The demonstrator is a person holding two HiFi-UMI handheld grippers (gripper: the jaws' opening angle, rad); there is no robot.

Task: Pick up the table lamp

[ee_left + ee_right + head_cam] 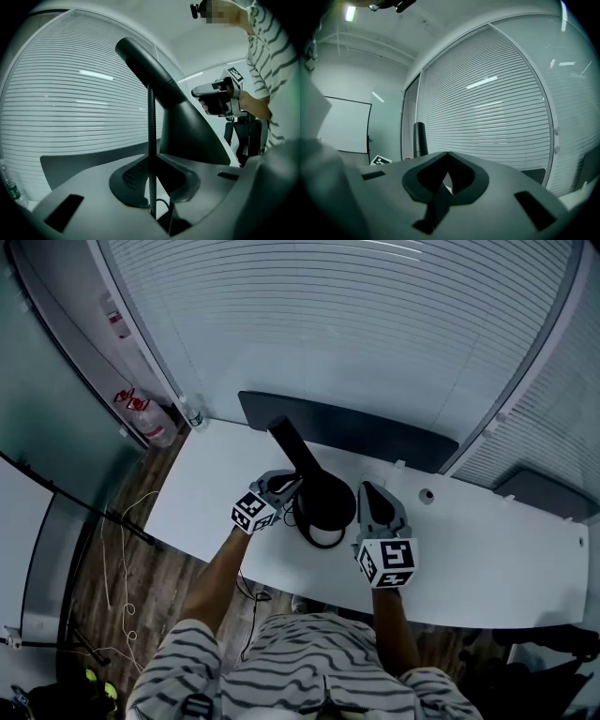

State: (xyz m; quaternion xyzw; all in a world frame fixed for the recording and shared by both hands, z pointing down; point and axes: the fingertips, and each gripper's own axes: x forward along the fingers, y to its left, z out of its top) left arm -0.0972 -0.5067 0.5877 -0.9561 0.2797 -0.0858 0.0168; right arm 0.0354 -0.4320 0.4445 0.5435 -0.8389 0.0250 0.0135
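Your left gripper (pixel 289 486) has its jaws squeezed in narrow on the table lamp (pixel 323 502), pinching the thin black upright rod (pixel 151 117) that runs down right between them. The lamp's dark cone body sits just ahead and to that gripper's right, with the fat arm slanting up over it. Your right gripper (pixel 366 491) is closed up with nothing between its jaws. It sits above the white desk (pixel 487 559), just off the lamp's other side, so the lamp is off to its left.
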